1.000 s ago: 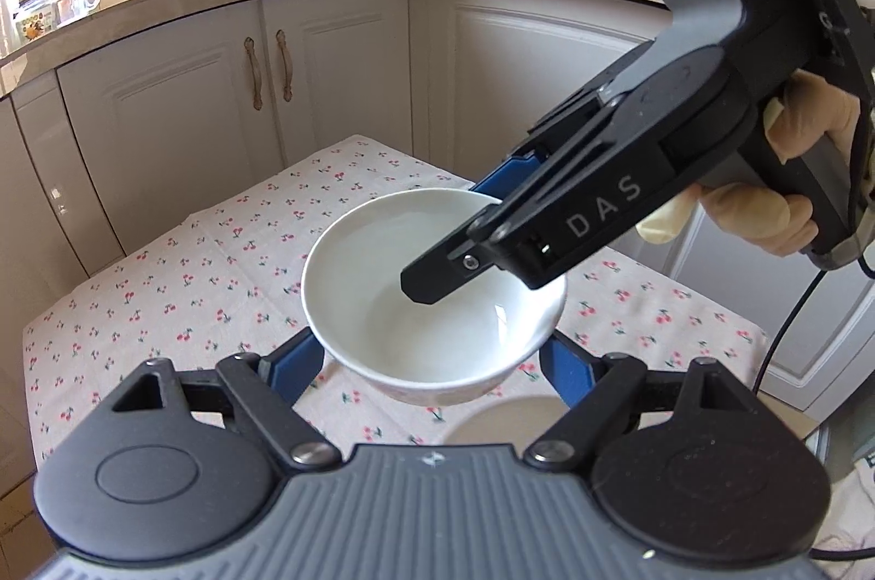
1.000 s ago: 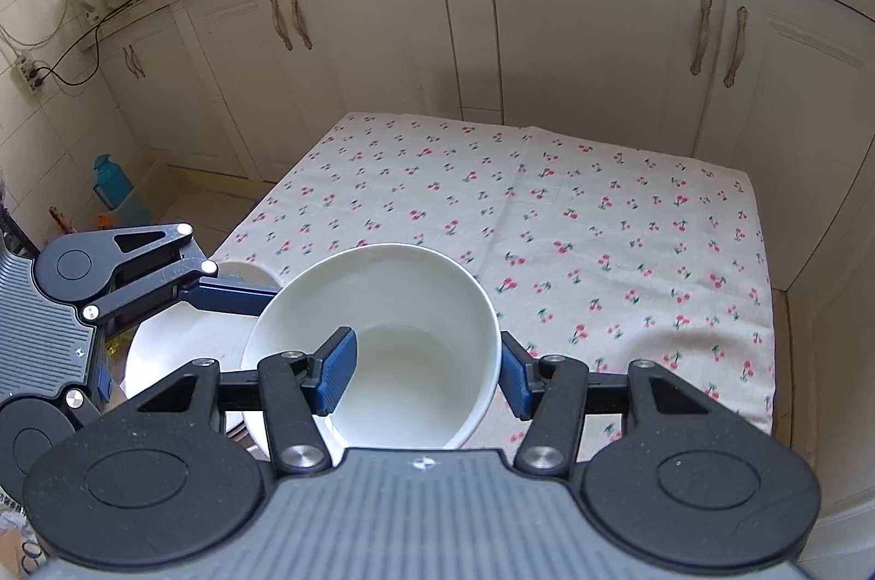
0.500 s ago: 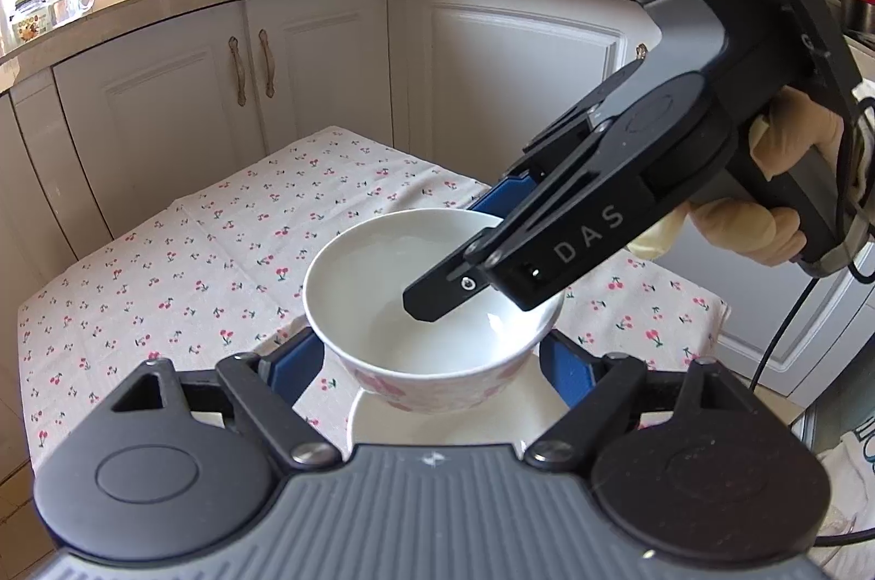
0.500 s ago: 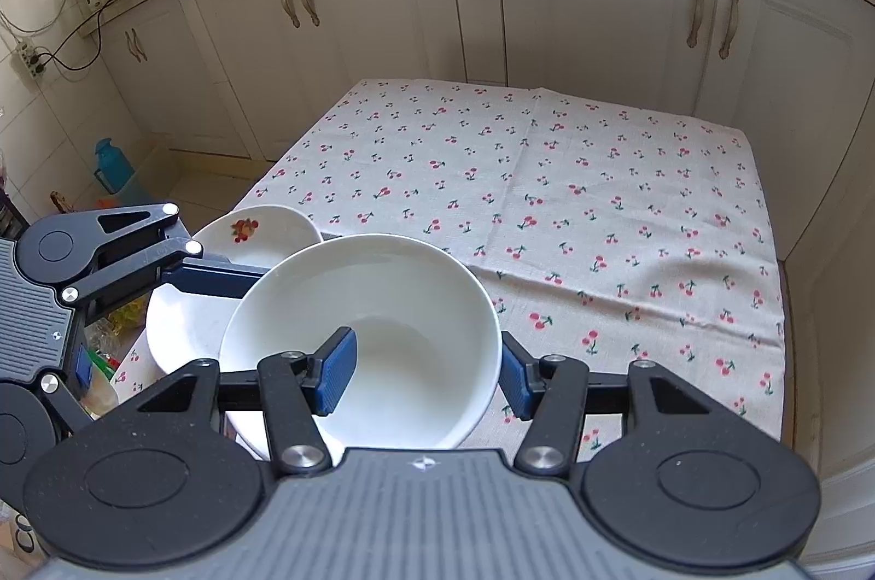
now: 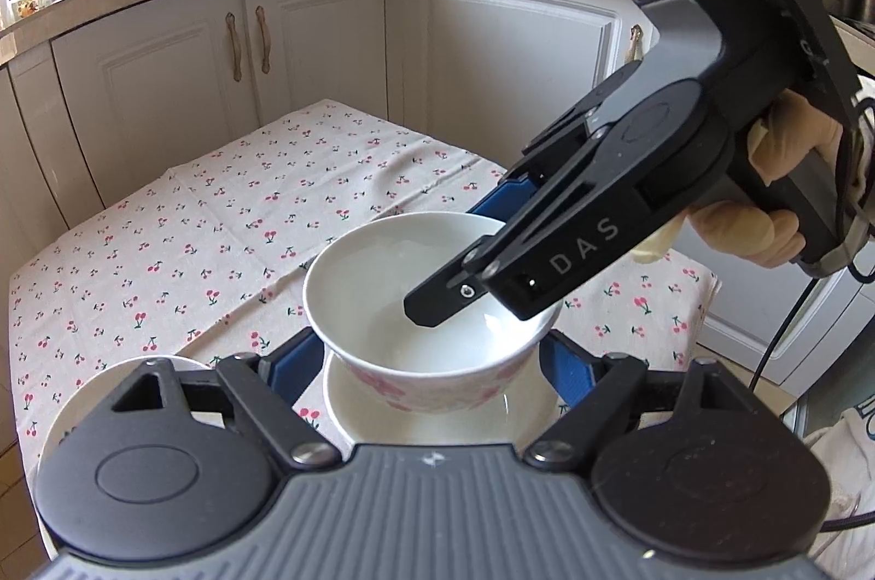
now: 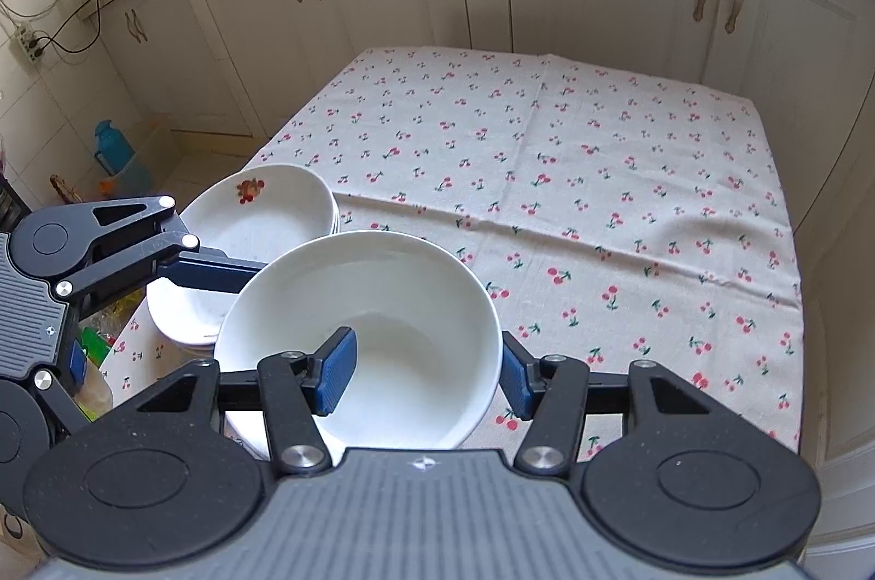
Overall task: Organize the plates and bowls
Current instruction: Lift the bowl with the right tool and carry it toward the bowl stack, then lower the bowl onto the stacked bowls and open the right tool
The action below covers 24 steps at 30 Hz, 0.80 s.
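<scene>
Two grippers flank one white bowl (image 6: 358, 339): the right gripper (image 6: 424, 375) pinches its rim, directly above the plate (image 5: 437, 421) on the counter (image 6: 574, 197); the left gripper (image 5: 432, 369) straddles it, spread.

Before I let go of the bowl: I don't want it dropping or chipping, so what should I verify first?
1. Right gripper shut on the bowl, one finger inside the rim and one outside: ok.
2. Left gripper pads pressing the bowl: cannot tell; they flank it low on both sides.
3. Bowl lined up over the white dish beneath it: ok.
4. Bowl's foot resting on that dish: cannot tell; the contact is hidden.
5. Bowl empty, nothing to spill: ok.
</scene>
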Available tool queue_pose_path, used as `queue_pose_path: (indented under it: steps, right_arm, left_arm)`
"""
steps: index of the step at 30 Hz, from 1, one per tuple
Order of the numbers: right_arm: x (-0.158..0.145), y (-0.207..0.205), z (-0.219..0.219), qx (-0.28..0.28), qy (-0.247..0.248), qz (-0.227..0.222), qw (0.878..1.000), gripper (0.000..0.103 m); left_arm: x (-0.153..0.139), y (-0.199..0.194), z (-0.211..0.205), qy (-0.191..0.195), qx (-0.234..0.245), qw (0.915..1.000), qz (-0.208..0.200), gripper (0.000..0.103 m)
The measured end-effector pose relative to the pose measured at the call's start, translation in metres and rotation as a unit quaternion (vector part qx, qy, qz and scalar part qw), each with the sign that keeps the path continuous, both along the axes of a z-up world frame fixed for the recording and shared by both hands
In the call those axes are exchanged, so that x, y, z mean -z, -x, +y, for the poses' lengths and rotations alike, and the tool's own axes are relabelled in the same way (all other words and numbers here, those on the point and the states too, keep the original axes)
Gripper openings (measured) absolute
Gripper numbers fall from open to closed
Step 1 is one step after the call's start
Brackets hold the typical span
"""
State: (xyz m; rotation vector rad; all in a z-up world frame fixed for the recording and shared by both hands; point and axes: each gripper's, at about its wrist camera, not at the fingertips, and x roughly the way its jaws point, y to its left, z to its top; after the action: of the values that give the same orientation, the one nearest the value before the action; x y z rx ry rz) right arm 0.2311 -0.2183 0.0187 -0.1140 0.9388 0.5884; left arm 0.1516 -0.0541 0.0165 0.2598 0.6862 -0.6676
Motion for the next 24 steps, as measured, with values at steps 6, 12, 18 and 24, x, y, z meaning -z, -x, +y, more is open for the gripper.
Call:
queue_pose_path:
  steps: [6, 12, 18, 24]
  right_arm:
    - [0.005, 0.003, 0.005, -0.007, 0.001, 0.005, 1.000, 0.061]
    - [0.008, 0.009, 0.010, -0.015, 0.014, -0.001, 1.000, 0.061]
    - [0.011, 0.009, 0.009, -0.014, 0.012, 0.002, 1.000, 0.061]
    - [0.013, 0.013, 0.009, -0.018, 0.012, -0.009, 1.000, 0.062]
  left_arm:
    - [0.007, 0.003, 0.005, 0.005, -0.007, 0.9999, 0.013, 0.085]
    - [0.014, 0.003, 0.008, 0.010, -0.010, 0.9995, 0.028, 0.085]
    - [0.015, 0.003, 0.008, 0.008, -0.005, 0.9995, 0.029, 0.086]
    - [0.019, 0.002, 0.008, 0.009, -0.004, 0.9994, 0.034, 0.086]
